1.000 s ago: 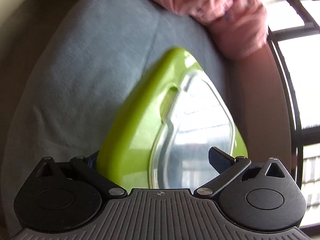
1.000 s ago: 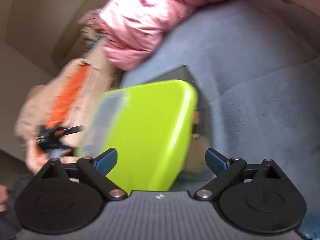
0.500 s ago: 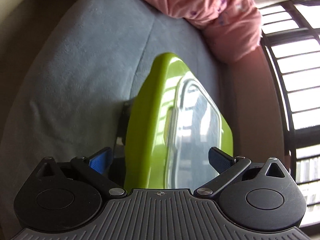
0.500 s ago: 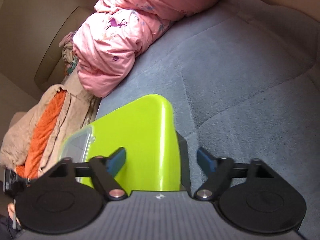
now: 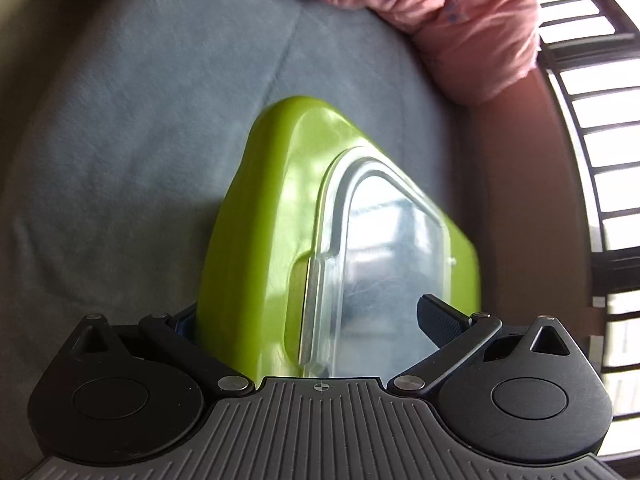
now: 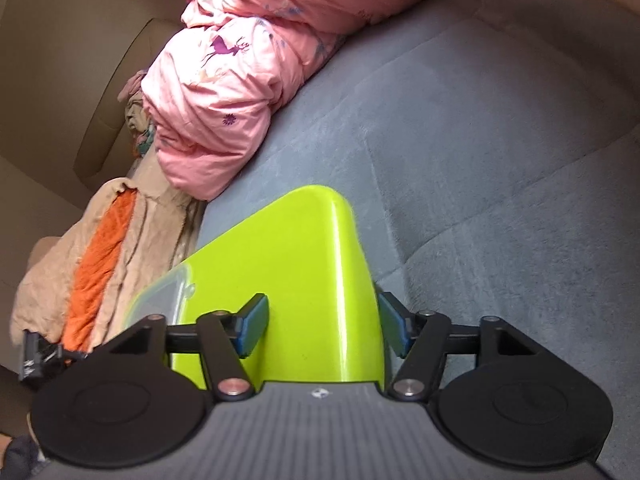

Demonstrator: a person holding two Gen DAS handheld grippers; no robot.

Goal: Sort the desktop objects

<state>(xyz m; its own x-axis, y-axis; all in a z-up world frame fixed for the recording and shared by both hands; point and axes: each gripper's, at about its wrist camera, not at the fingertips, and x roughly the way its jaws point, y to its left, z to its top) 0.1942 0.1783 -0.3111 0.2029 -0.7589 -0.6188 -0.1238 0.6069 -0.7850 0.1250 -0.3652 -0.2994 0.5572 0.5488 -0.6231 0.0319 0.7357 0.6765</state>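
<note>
Green box [image 5: 256,240] on edge, long axis running away from both grippers.

A home bedroom: a grey-sheeted bed [image 6: 460,152], a bundled pink quilt [image 6: 240,80], heaped clothes [image 6: 100,248], and a barred window [image 5: 592,152].

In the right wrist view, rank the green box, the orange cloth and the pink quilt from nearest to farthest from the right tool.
1. Green box: between the fingers of the right tool, pads on both sides.
2. Orange cloth: to the left, past the box.
3. Pink quilt: farthest, upper left, lying on the grey sofa cushion.
</note>
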